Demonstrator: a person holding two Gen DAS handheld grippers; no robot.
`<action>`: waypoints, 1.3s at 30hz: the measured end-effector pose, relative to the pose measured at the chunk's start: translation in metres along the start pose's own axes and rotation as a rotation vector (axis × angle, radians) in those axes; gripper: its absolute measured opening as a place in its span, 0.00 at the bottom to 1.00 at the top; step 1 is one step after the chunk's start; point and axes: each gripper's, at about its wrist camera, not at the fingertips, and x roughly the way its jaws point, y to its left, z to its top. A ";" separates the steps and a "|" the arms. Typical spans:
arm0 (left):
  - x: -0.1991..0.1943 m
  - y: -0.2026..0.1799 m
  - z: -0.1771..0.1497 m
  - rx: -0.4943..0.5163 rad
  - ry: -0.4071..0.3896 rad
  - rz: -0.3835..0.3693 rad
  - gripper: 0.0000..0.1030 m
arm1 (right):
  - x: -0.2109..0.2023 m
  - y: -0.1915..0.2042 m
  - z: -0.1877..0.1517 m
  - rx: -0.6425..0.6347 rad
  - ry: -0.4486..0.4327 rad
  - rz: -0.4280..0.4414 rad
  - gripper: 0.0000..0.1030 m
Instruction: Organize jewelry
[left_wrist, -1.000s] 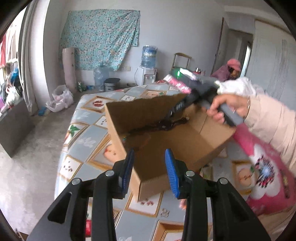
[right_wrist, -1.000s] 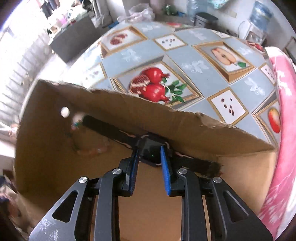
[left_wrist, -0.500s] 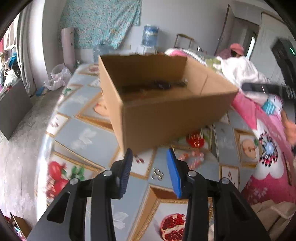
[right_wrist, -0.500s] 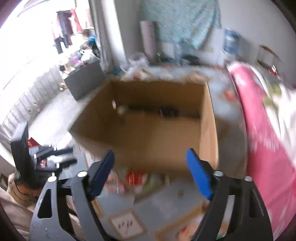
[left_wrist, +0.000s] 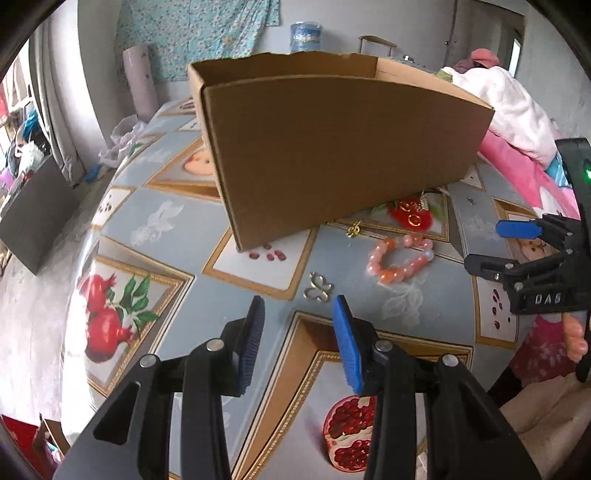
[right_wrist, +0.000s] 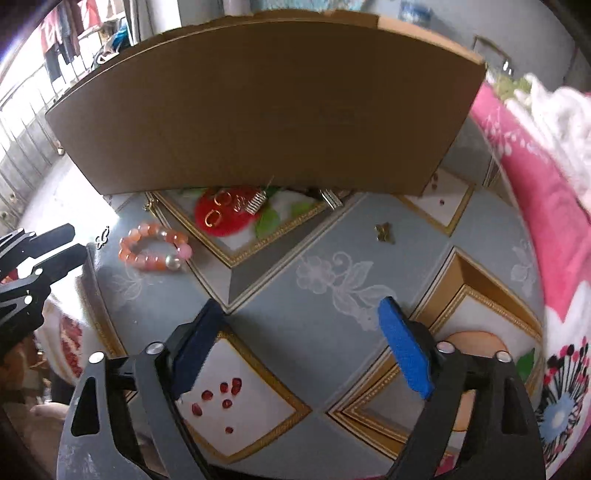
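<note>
A brown cardboard box (left_wrist: 332, 147) stands on the patterned tablecloth; its inside is hidden. It also shows in the right wrist view (right_wrist: 266, 107). In front of it lie a pink bead bracelet (left_wrist: 397, 256), also in the right wrist view (right_wrist: 153, 251), a silver butterfly clip (left_wrist: 318, 288), gold rings (right_wrist: 218, 208), a silver coil piece (right_wrist: 256, 201) and a small gold charm (right_wrist: 384, 232). My left gripper (left_wrist: 297, 336) is open and empty just short of the butterfly clip. My right gripper (right_wrist: 299, 347) is open wide and empty, above the cloth.
The table edge drops off at the left to the floor (left_wrist: 33, 288). A pink blanket (right_wrist: 535, 177) and white cloth (left_wrist: 509, 107) lie at the right. A water dispenser bottle (left_wrist: 304, 35) stands behind the box.
My right gripper let go of a dark band inside the box, opened and pulled back out. Both grippers dropped low in front of the box, facing the loose jewelry.
</note>
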 end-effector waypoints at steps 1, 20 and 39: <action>0.001 0.002 0.000 -0.008 0.001 -0.006 0.36 | 0.001 0.002 0.001 -0.012 -0.004 -0.010 0.89; 0.004 -0.013 -0.008 -0.028 0.018 0.092 0.43 | -0.002 -0.008 -0.005 0.031 -0.010 0.030 0.92; -0.001 0.034 0.056 -0.263 -0.052 0.209 0.44 | -0.031 -0.065 0.064 0.230 -0.090 0.388 0.42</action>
